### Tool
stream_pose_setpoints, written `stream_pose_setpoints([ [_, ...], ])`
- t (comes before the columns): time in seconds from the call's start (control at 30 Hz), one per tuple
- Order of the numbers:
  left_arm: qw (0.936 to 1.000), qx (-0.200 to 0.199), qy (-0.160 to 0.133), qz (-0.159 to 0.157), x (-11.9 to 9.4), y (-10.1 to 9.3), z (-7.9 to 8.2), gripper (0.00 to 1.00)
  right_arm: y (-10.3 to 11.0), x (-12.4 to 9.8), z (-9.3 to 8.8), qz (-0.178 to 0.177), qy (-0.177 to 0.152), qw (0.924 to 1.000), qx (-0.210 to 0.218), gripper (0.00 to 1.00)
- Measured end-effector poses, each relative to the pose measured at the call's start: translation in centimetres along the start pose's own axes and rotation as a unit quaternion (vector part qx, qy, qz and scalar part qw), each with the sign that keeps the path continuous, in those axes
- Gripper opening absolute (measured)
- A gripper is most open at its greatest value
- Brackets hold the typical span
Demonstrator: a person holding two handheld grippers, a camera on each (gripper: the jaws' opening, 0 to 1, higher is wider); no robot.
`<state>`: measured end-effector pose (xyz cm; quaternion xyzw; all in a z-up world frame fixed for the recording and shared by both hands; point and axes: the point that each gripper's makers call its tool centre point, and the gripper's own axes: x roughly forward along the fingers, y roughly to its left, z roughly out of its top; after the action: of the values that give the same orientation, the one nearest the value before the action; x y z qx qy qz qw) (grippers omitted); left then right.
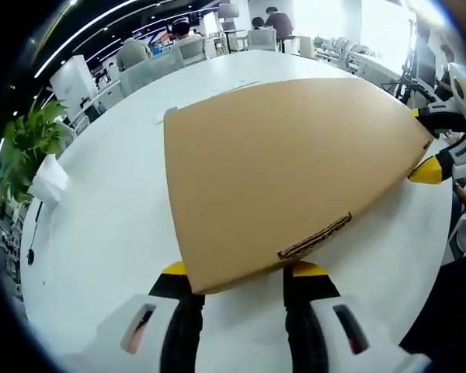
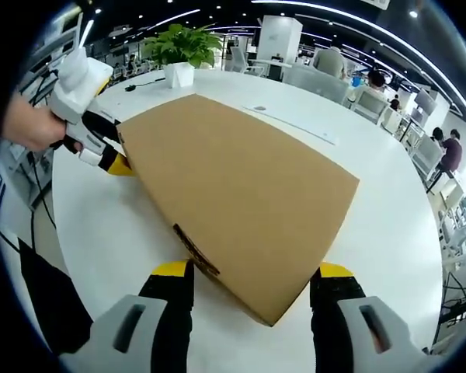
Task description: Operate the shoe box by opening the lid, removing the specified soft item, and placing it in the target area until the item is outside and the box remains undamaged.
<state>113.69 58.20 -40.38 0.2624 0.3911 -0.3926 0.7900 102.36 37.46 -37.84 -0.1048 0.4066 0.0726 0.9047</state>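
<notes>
A round white desk is being shared by a potted plant in a white pot and a dark cable, while chairs beyond are being occupied by seated people.

Plain brown cardboard shoe box, lid closed and flat on top, sits upright on the white round table. A torn-looking dark strip runs along one lower lid edge. Box looks undamaged; nothing of its contents can be seen.
</notes>
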Motion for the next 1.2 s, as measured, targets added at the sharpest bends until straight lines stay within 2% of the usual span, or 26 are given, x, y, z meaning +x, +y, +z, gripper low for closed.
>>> stream_pose_setpoints([
  [0.43,0.9996,-0.024,-0.011,0.010,-1.6,-1.6,-1.6,0.40,0.8,-0.6,-0.8,0.011,-0.001,0.9999,-0.012,0.61],
  [0.53,0.9988,-0.048,-0.010,-0.005,-1.6,-1.9,-1.5,0.43,1.1,-1.0,-1.1,0.013,-0.002,0.9998,-0.014,0.61],
  [0.67,0.9990,-0.041,-0.017,-0.003,-1.8,-2.3,-1.9,0.44,1.5,-1.4,-1.2,0.015,-0.001,0.9998,-0.016,0.61],
  [1.2,0.9975,-0.065,-0.027,0.008,-2.9,-3.0,-3.7,0.44,2.4,-2.1,-1.3,0.034,-0.001,0.9988,-0.036,0.61],
])
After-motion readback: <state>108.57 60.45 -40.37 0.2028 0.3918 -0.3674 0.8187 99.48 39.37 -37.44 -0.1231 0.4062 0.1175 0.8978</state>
